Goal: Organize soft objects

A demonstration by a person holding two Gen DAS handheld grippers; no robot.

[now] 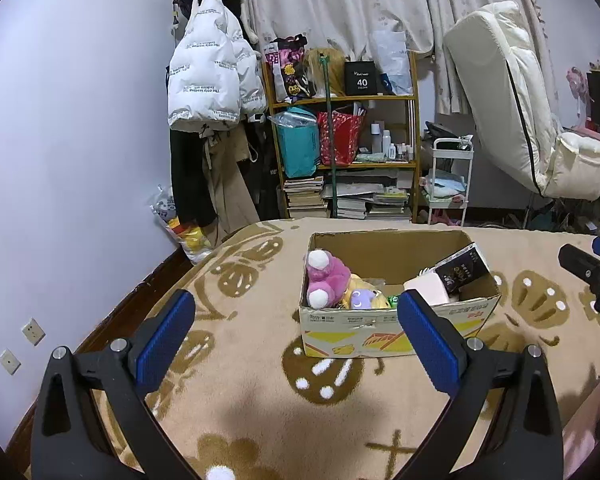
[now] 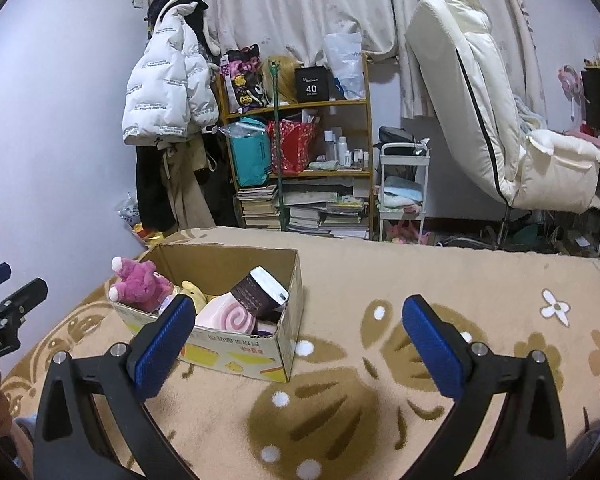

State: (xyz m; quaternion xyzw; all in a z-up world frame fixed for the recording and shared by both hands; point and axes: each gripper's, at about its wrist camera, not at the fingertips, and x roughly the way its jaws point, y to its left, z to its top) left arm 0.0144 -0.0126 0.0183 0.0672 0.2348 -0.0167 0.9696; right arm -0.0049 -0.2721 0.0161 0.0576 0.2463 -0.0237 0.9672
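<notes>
A cardboard box point(image 1: 384, 334) stands on the bed's tan blanket point(image 1: 260, 380). In it lie a pink plush bear point(image 1: 326, 278), a yellow plush point(image 1: 364, 292), a small purple plush point(image 1: 360, 300), a pink swirl cushion point(image 2: 230, 316) and a dark brown-and-white roll point(image 2: 260, 292). The box also shows in the right wrist view point(image 2: 236, 356). My left gripper point(image 1: 296, 312) is open and empty, in front of the box. My right gripper point(image 2: 296, 316) is open and empty, to the right of the box; it also shows in the left wrist view point(image 1: 592, 268).
A wooden shelf point(image 1: 340, 160) with bags, bottles and stacked books stands beyond the bed. Coats point(image 1: 208, 80) hang on the wall at left. A white cart point(image 1: 448, 184) and a cream recliner point(image 1: 520, 112) stand at right. The bed's wooden edge point(image 1: 120, 312) runs along the left wall.
</notes>
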